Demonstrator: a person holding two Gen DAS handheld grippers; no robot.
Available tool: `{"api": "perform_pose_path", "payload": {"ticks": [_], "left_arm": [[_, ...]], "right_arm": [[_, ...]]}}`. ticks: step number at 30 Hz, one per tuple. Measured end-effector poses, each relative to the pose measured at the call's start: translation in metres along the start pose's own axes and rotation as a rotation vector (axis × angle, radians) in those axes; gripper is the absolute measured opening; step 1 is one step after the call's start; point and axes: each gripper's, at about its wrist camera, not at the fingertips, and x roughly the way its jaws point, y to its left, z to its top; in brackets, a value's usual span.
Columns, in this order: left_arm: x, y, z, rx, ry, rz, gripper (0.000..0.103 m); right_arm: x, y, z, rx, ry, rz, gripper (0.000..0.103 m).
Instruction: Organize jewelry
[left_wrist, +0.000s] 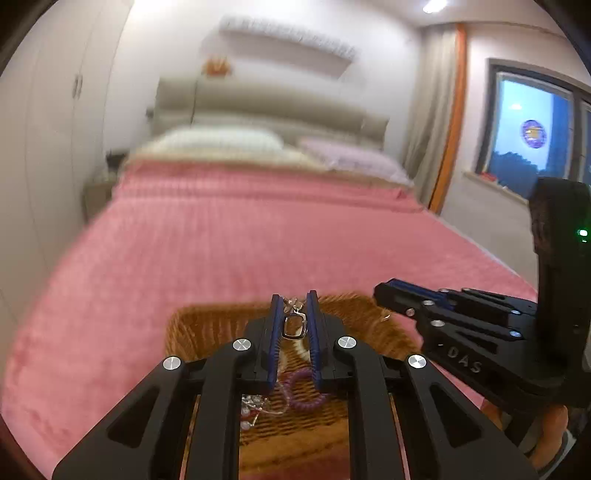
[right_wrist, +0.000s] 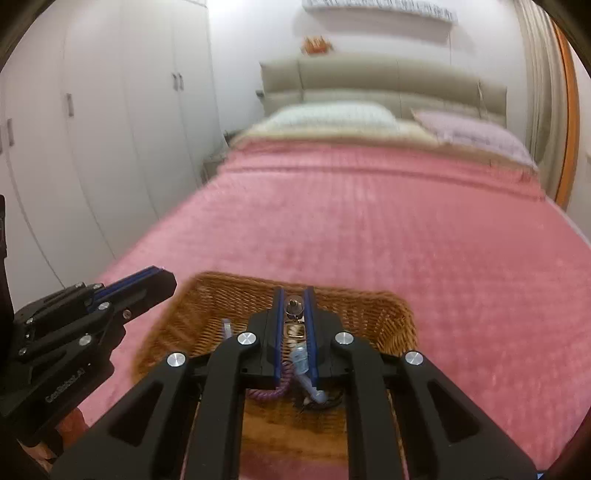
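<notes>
My left gripper (left_wrist: 293, 297) is shut on a silver rectangular pendant (left_wrist: 294, 328) with a bit of chain, held above a wicker basket (left_wrist: 207, 321). In the basket below lie a purple coil band (left_wrist: 304, 393) and pearl-like beads (left_wrist: 249, 406). My right gripper (right_wrist: 293, 293) is shut on a small silver charm (right_wrist: 293, 307), with a silver clasp and a pale blue piece (right_wrist: 301, 360) showing between its fingers lower down. It is over the same wicker basket (right_wrist: 229, 295), where the purple coil band (right_wrist: 271, 391) lies. Each gripper shows in the other's view, jaws together: right gripper (left_wrist: 386, 291), left gripper (right_wrist: 162, 277).
The basket stands near the foot of a bed with a pink cover (left_wrist: 240, 240). Two pillows (right_wrist: 332, 114) and a beige headboard are at the far end. White wardrobes (right_wrist: 110, 129) line the left wall. A window (left_wrist: 532, 136) is on the right.
</notes>
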Motion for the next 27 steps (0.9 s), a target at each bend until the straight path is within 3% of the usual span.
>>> {"api": "perform_pose_path", "payload": {"ticks": [5, 11, 13, 14, 15, 17, 19, 22, 24, 27], "left_arm": [[0.052, 0.018, -0.013, -0.078, 0.112, 0.003, 0.011], [0.067, 0.024, -0.029, -0.083, 0.157, 0.011, 0.012], [0.065, 0.025, -0.028, -0.09, 0.154, 0.013, 0.018], [0.063, 0.026, -0.028, -0.094, 0.148, 0.009, 0.029], [0.058, 0.026, -0.027, -0.094, 0.136, 0.008, 0.036], [0.044, 0.024, -0.025, -0.086, 0.106, 0.001, 0.045], [0.031, 0.022, -0.023, -0.079, 0.084, -0.001, 0.049], [0.003, 0.015, -0.024, -0.052, 0.042, -0.001, 0.051], [-0.026, 0.009, -0.031, -0.04, -0.012, 0.01, 0.066], [-0.065, 0.0, -0.043, -0.022, -0.087, 0.022, 0.068]], "right_arm": [[0.067, -0.03, -0.01, 0.1, 0.171, 0.047, 0.009], [0.082, -0.039, -0.022, 0.119, 0.201, 0.032, 0.009], [0.079, -0.039, -0.022, 0.12, 0.198, 0.043, 0.01], [0.077, -0.038, -0.021, 0.116, 0.193, 0.04, 0.011], [0.074, -0.038, -0.021, 0.113, 0.185, 0.031, 0.013], [0.064, -0.039, -0.018, 0.123, 0.174, 0.035, 0.032], [0.05, -0.04, -0.018, 0.133, 0.149, 0.038, 0.04], [0.022, -0.04, -0.023, 0.146, 0.102, 0.069, 0.04], [0.002, -0.039, -0.029, 0.149, 0.069, 0.08, 0.04], [-0.038, -0.029, -0.045, 0.12, 0.003, 0.073, 0.04]]}}
